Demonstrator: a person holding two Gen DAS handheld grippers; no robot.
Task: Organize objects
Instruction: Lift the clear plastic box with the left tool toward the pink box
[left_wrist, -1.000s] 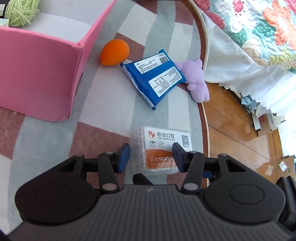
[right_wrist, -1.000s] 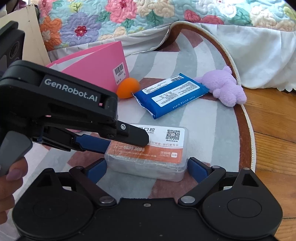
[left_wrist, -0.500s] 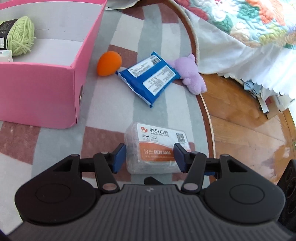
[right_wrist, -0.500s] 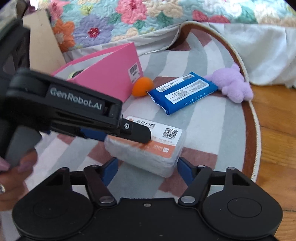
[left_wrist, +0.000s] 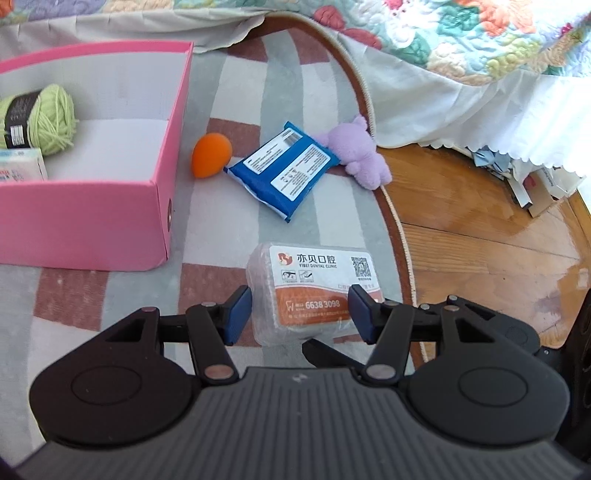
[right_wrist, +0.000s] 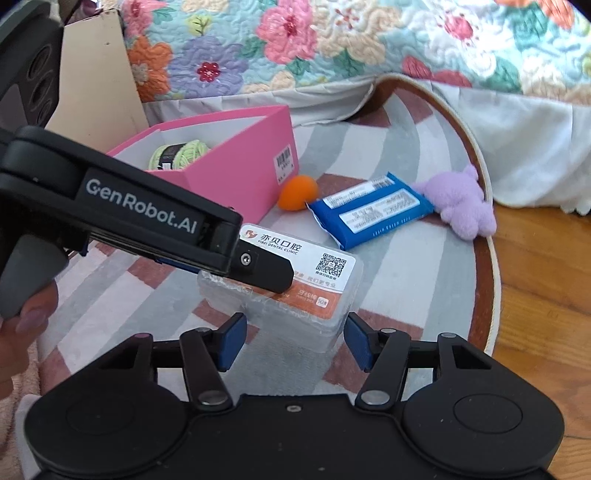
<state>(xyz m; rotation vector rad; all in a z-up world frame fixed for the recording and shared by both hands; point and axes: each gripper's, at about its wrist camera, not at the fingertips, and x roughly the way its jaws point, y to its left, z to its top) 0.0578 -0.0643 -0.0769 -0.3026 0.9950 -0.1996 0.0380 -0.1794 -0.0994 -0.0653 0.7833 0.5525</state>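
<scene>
Left wrist view is now showing the left claw (left_wrist: 300, 313) clenched on the clear box (left_wrist: 312, 295), lifting it closer toward the pink box (left_wrist: 92, 218); right claw (right_wrist: 293, 341) is released.

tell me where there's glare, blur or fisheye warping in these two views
Left wrist view: sun glare whitens the wooden floor; the rug edge bows from fisheye warping; the dental box label reads sharp. Right wrist view: the left gripper close up is slightly soft, and the quilt curves toward the corners.
</scene>
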